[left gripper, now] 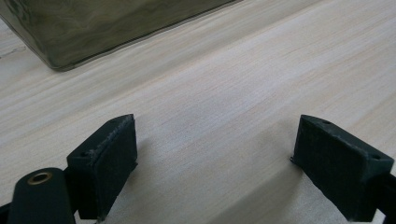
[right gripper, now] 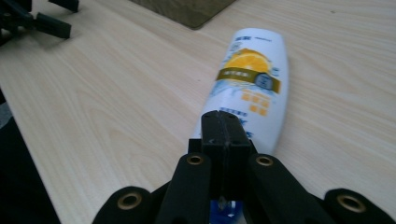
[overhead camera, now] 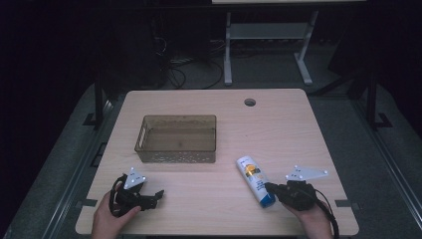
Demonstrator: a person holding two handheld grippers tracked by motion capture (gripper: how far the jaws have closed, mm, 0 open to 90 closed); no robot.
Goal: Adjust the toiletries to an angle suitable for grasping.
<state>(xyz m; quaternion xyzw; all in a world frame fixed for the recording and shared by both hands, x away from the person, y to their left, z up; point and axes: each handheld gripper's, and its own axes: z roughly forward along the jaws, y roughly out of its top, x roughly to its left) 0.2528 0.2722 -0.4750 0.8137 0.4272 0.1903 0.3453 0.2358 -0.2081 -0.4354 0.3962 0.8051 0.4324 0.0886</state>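
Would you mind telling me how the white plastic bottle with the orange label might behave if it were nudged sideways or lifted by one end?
The white plastic bottle with the orange label lies on its side on the smooth wooden table, so it would probably roll. Its rounded, glossy body looks fairly slippery. Lifted by its blue cap end, it might droop or swing.

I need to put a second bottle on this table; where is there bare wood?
Bare wood lies behind the basket near the cable hole, right of the basket, and between the left gripper and the bottle. It is crowded around the right gripper.
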